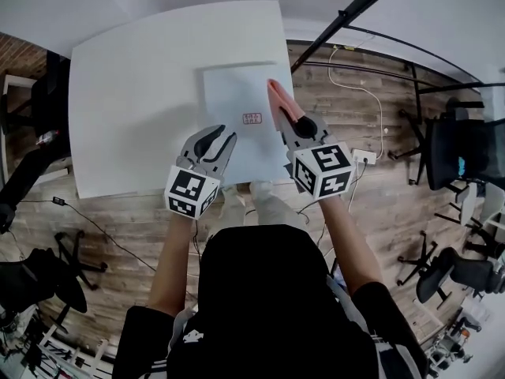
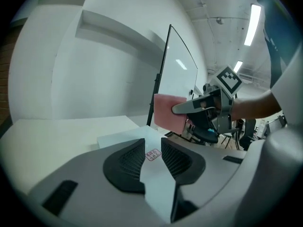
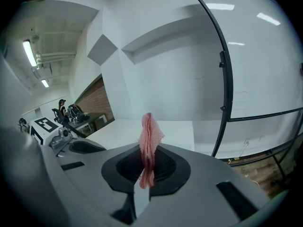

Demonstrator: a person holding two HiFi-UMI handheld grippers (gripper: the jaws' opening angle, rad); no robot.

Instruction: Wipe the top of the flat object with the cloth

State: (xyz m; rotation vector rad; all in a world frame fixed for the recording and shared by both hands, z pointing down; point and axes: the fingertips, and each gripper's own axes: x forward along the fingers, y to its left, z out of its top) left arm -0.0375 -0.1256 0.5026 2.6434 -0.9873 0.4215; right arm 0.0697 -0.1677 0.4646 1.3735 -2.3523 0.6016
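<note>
Flat object: a pale, thin rectangular sheet [image 1: 237, 105] is seen lying flat on the table, near its right side and close to the near edge. Its top is plain and almost the same white as the surface under it, set off only by a faint shadow along its edges.
Label: a small red-printed mark [image 1: 252, 118] is carried on the sheet towards its near edge. The print is too small to be read.
Cloth: a pink, loosely woven cloth [image 3: 149, 143] is bunched into a narrow upright fold. In the head view it is placed over the right edge of the flat object. Contact with the sheet cannot be made out.
Right gripper: the right gripper [image 3: 148, 167] is clenched on the lower part of the cloth, which stands up beyond the pads.
Left gripper: the left gripper [image 2: 152, 159] is held over the near edge of the flat object. Its jaws are parted a little with nothing gripped, and the sheet and label are seen through the gap.
Table: a white, matt top [image 1: 126, 117] is bare apart from the sheet.
Floor: wood-patterned planks [image 1: 118, 227] are crossed by a white cable [image 1: 371, 93].
Room: black office chairs [image 1: 454, 152] are grouped at the right, a brick wall [image 3: 94, 98] is seen at the far side, and a black-framed board [image 2: 182, 77] is stood just beyond the table.
</note>
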